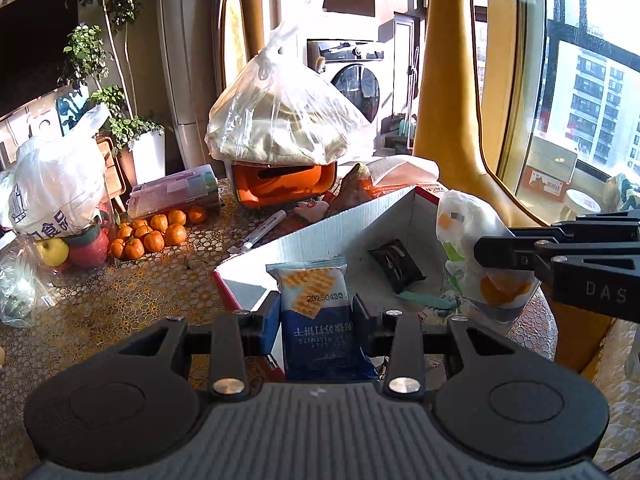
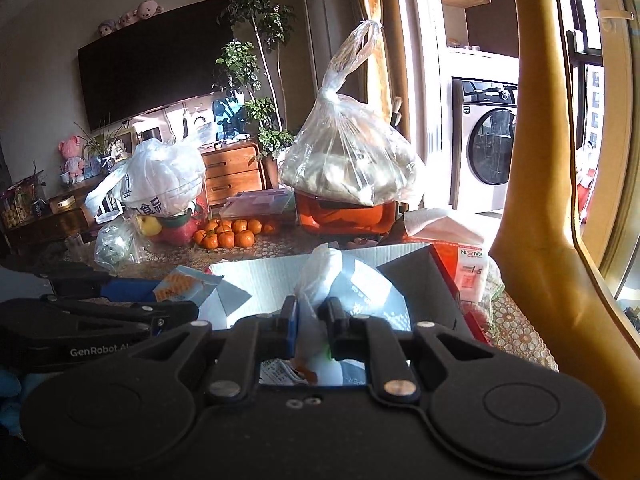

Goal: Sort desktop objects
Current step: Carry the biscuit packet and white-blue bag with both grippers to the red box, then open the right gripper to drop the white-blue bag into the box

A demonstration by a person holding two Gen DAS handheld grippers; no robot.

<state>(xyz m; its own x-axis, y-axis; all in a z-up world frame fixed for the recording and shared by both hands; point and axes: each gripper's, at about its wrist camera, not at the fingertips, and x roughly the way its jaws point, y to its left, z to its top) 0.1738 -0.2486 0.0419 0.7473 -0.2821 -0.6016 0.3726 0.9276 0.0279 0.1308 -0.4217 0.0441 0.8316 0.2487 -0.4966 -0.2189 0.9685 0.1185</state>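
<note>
Two grippers, each closed on a snack. The left gripper (image 1: 316, 312) clamps a blue cracker pack (image 1: 314, 300) upright between its pads; just beyond its fingertips lies the open white box (image 1: 320, 232), a dark packet (image 1: 396, 266) on its floor. The right gripper (image 2: 313, 316) pinches a white pouch (image 2: 320, 276) with orange marks — held over the same box (image 2: 264, 272). Farther out past the box sit tangerines (image 1: 154, 232), an orange bin (image 1: 280, 184) under a tied bag (image 1: 280, 116), and tissues (image 2: 436, 224).

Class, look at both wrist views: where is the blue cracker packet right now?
The blue cracker packet is clamped in the left gripper, centre of the left wrist view, at the near edge of the open cardboard box.
</note>
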